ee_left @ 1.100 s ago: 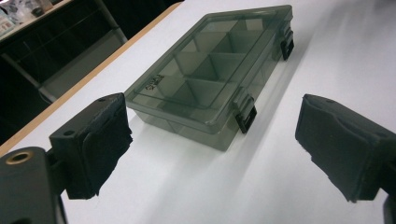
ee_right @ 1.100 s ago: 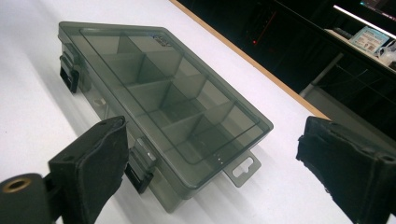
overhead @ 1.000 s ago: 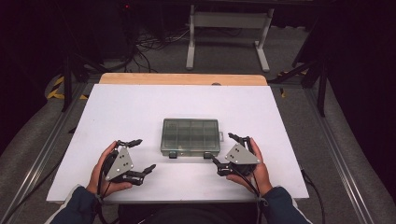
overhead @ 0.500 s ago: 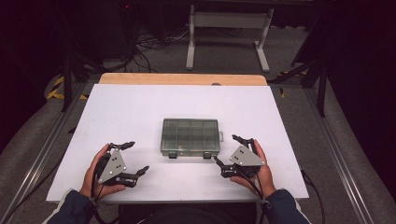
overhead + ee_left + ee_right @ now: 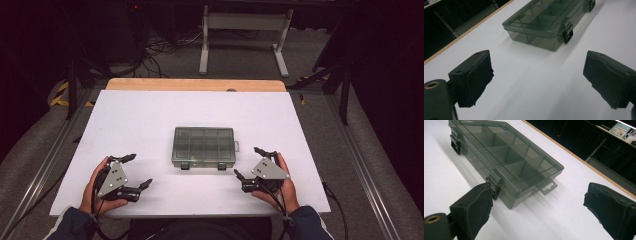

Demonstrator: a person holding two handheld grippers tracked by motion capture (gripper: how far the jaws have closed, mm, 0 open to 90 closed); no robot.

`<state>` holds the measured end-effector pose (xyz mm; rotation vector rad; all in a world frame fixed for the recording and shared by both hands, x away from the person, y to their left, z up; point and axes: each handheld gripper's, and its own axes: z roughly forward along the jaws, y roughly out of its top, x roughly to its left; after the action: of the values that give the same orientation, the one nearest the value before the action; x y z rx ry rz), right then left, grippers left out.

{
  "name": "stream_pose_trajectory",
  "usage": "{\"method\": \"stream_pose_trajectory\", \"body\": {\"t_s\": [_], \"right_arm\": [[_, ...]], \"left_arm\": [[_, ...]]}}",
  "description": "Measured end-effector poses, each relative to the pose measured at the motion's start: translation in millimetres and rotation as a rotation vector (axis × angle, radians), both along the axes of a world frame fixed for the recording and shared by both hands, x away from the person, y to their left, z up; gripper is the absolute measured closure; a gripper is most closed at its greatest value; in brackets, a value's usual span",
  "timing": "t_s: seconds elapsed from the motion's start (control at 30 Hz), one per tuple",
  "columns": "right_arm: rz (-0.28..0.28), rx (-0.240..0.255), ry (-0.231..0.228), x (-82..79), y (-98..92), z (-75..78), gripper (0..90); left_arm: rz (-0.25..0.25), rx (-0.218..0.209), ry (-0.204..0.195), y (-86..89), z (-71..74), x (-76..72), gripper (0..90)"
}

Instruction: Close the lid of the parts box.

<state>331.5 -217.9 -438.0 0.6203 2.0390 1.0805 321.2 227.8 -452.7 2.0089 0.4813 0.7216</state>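
Note:
A smoky translucent compartment box lies with its lid shut and two dark latches on its near side, at the middle of the white table. My left gripper rests near the front left, held in a hand, jaws wide apart and empty. In the left gripper view the box lies ahead of the open jaws. My right gripper sits just right of the box's front corner, open and empty. Through the right gripper view the box shows its dividers, a latch and a hang tab.
A wooden strip borders the table's far edge. Beyond it stand a white metal frame and cables on a dark floor. Metal rails run along both sides of the table.
Both hands have drawn slightly back toward the front edge and the left gripper has turned so its grey plate faces up. The box has not moved.

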Motion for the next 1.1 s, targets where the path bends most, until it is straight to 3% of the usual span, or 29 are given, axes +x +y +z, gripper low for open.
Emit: {"method": "stream_pose_trajectory", "body": {"t_s": [0.3, 0.4, 0.77, 1.1], "right_arm": [[-0.015, 0.012, 0.028, -2.8, -10.7, -9.2, 7.5], [-0.025, 0.013, 0.038, -4.5, -14.8, -12.4, 7.5], [-0.006, 0.018, 0.067, -4.5, -17.0, -18.5, 7.4], [-0.01, 0.015, 0.046, -7.2, -15.9, -15.9, 7.3]], "left_arm": [[0.055, -0.036, 0.039, 16.6, -8.2, -4.4, 8.8], [0.065, -0.046, 0.035, 20.1, -8.4, -4.3, 8.6], [0.067, -0.056, 0.034, 17.7, -9.0, -1.9, 8.1], [0.054, -0.055, 0.017, 15.4, -8.2, -0.2, 7.3]]}}
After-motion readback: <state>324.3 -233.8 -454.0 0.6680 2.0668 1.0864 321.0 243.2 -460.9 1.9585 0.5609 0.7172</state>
